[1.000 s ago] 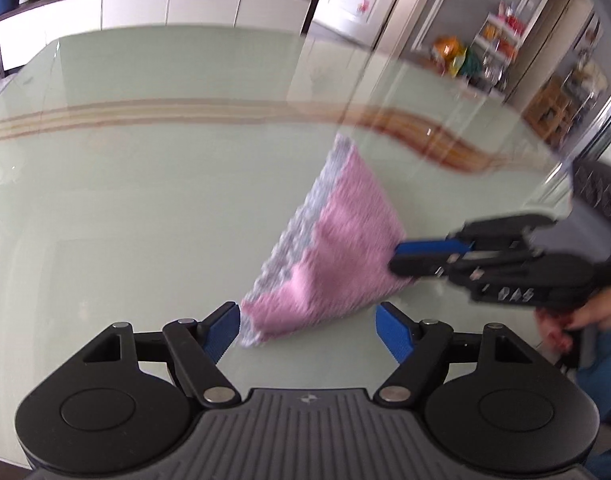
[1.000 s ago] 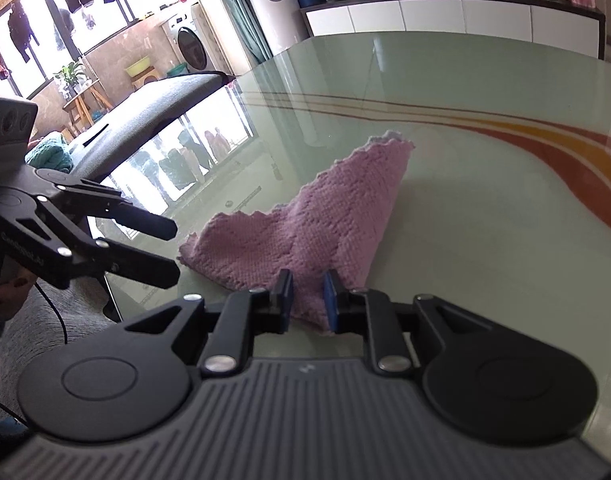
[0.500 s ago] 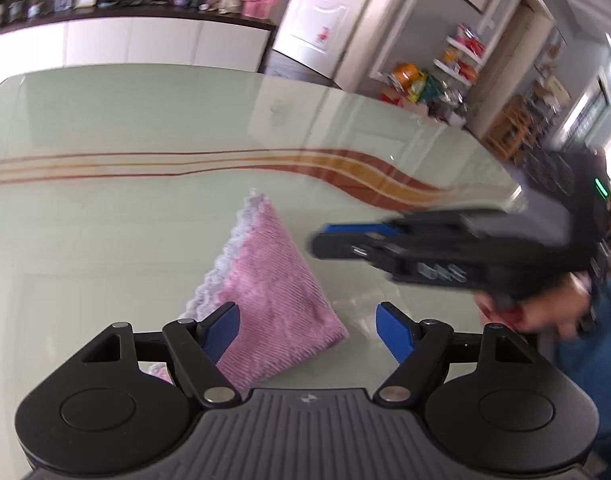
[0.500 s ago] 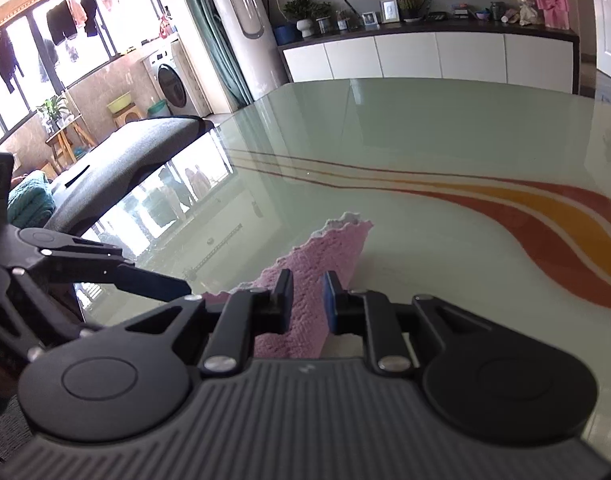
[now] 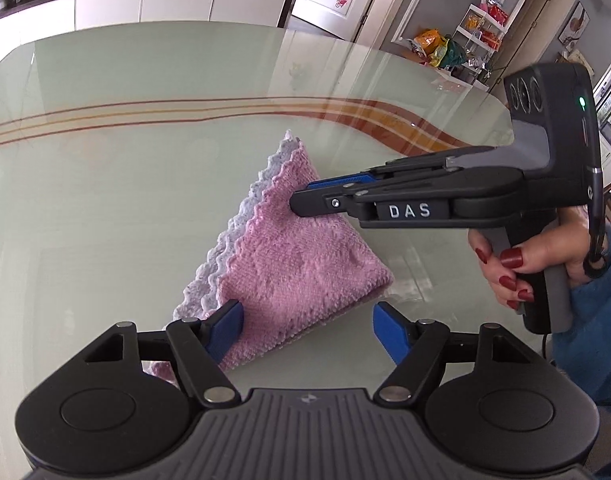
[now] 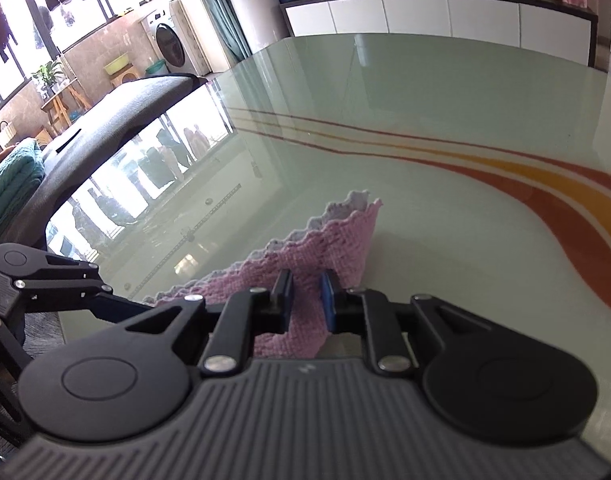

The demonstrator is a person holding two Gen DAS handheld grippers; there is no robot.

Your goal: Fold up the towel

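Left wrist view, from the left. The desk (image 5: pixel 105 200), pale green glass with curved red and orange stripes, is seen bare across its whole left half, as far as the far rim below a white sideboard (image 5: pixel 145 4). The towel (image 5: pixel 297 264), pink with a paler scalloped layer showing along its left edge, lies folded into a triangle on the glass, its point away from the camera. Its near left corner is hidden behind the left claw (image 5: pixel 307 328), whose blue pads stand spread; the left pad overlaps the towel's lower left edge, the right pad stands over bare glass just off the near right corner. Whether the left pad touches the cloth cannot be told. From the right the right claw (image 5: pixel 301 200) is reached in over the towel's upper right edge, gripped by a hand (image 5: pixel 545 256) with red nails; a blue sleeve is cut off at the frame edge.

Right wrist view. At far left only part of the left claw's black linkage is seen. The right claw (image 6: pixel 307 300) is pressed nearly together, pinching a fold of towel (image 6: pixel 333 244) between its pads; the cloth under the housing is hidden. The desk edge runs close by on the left, beside a grey sofa (image 6: pixel 105 120). Open glass lies ahead and to the right.
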